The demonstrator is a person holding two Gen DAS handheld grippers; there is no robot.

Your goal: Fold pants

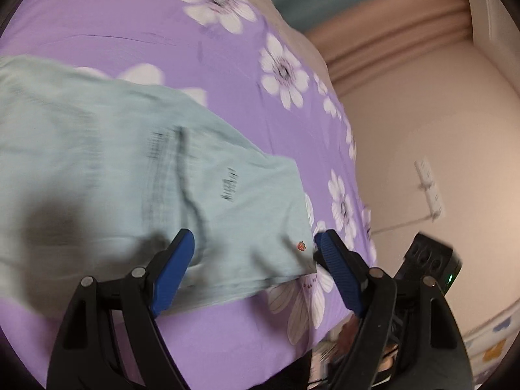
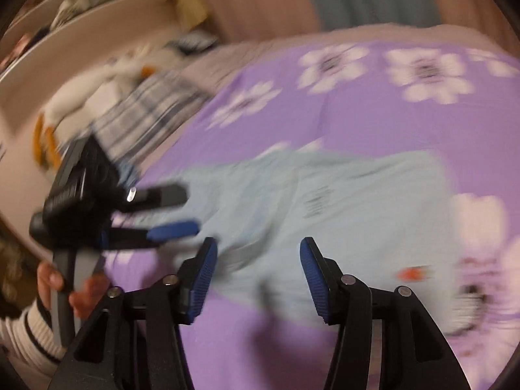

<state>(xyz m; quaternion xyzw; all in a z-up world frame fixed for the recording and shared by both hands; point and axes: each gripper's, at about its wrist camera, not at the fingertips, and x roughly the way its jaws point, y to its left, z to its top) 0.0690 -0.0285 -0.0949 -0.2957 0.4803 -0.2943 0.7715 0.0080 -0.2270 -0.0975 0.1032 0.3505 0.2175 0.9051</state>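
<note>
A purple flowered bedsheet (image 1: 227, 341) covers the bed, and the pale green pants (image 1: 123, 169) lie flat across it, already folded into a broad slab whose long axis runs sideways across both views. The left gripper (image 1: 255, 247) hangs just over the near corner with its jaws wide apart and nothing clamped. The right gripper (image 2: 258, 266) hovers over the near edge, jaws apart and empty. Both look about equally near; the garment lies ahead of and below each.
</note>
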